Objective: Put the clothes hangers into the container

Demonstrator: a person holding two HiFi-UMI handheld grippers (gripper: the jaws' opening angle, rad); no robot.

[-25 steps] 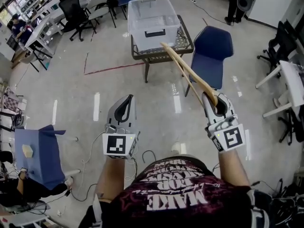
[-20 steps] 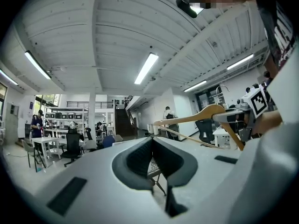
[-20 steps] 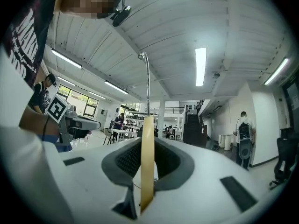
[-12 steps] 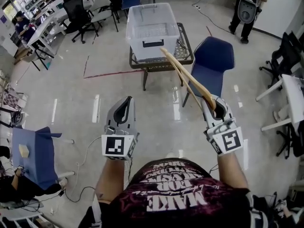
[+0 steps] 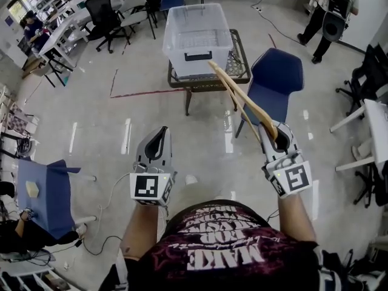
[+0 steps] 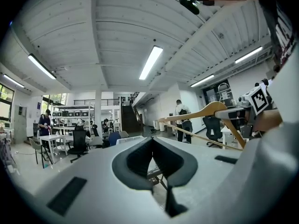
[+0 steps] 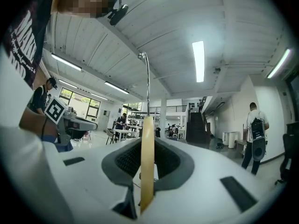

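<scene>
Clamped pale wooden clothes hanger in right gripper, aimed toward clear plastic container atop dark table for loading; kept left gripper jaws together, empty.

We see a low dark table on the glossy floor, with a blue chair just beside it on the right. A red line runs along the floor left of the table. At far left, black office chairs stand by white desks. A person with a backpack stands at upper right.
</scene>
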